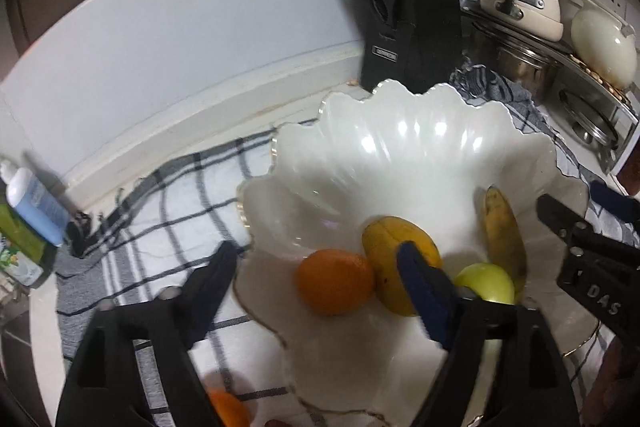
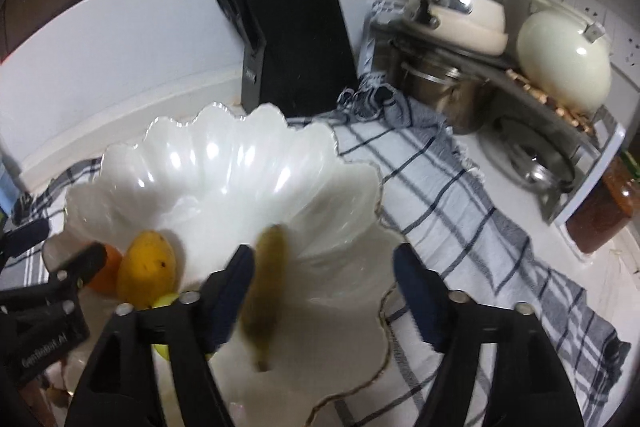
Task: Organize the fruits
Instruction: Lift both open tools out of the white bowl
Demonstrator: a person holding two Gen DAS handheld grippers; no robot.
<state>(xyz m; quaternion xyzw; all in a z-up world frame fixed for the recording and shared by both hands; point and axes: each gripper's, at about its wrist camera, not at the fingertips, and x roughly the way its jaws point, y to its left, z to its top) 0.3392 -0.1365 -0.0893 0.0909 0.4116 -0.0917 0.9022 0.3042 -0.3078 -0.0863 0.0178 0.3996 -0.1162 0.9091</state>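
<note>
i have both grippers over the white scalloped bowl (image 1: 420, 147), jaws apart and gripping nothing. left gripper (image 1: 320, 267) straddles its near rim. in the bowl lie an orange (image 1: 335, 281), mango (image 1: 394, 259), green apple (image 1: 486, 281) and banana (image 2: 266, 279), the last between the right gripper (image 2: 324, 267) jaws.

two sets of matte black plastic tongs: left tongs (image 1: 320, 273), right tongs (image 2: 324, 277). long tapering fingers, dark blue pads (image 2: 416, 291) on the inner faces, silver screw heads near the finger bases, white lettering on the outer side of each.
</note>
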